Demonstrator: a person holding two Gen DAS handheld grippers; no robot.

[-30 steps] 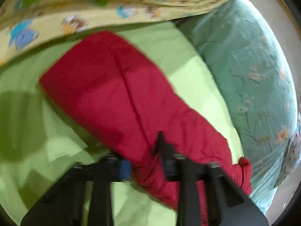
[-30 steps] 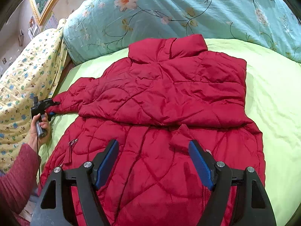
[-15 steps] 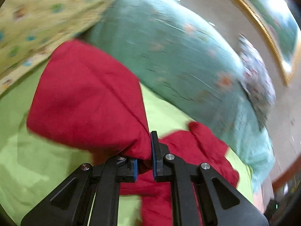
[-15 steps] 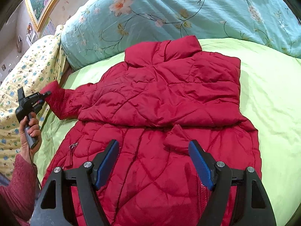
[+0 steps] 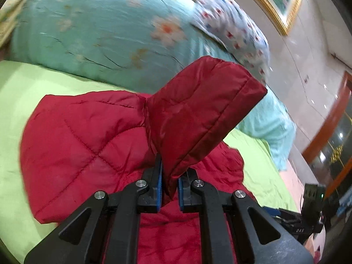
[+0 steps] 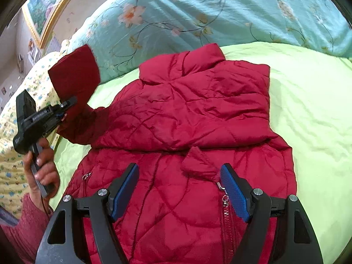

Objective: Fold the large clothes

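Observation:
A red quilted jacket (image 6: 187, 114) lies on the green bedsheet (image 6: 308, 110), collar toward the pillows, one sleeve folded across its chest. My left gripper (image 5: 169, 182) is shut on the cuff end of the other sleeve (image 5: 198, 110) and holds it lifted off the bed. In the right wrist view that gripper (image 6: 63, 110) is at the far left with the sleeve (image 6: 74, 77) standing up above it. My right gripper (image 6: 179, 189) is open and empty, hovering over the jacket's lower front near the zipper (image 6: 224, 200).
A teal floral quilt (image 6: 198, 17) is piled along the head of the bed. A yellow printed blanket (image 6: 13, 154) lies at the left side. A small patterned pillow (image 5: 233, 33) and a gold picture frame (image 5: 275, 11) are behind.
My left gripper has lifted the sleeve off the sheet and swung it up and toward the jacket's body. My right gripper has stayed open over the lower front.

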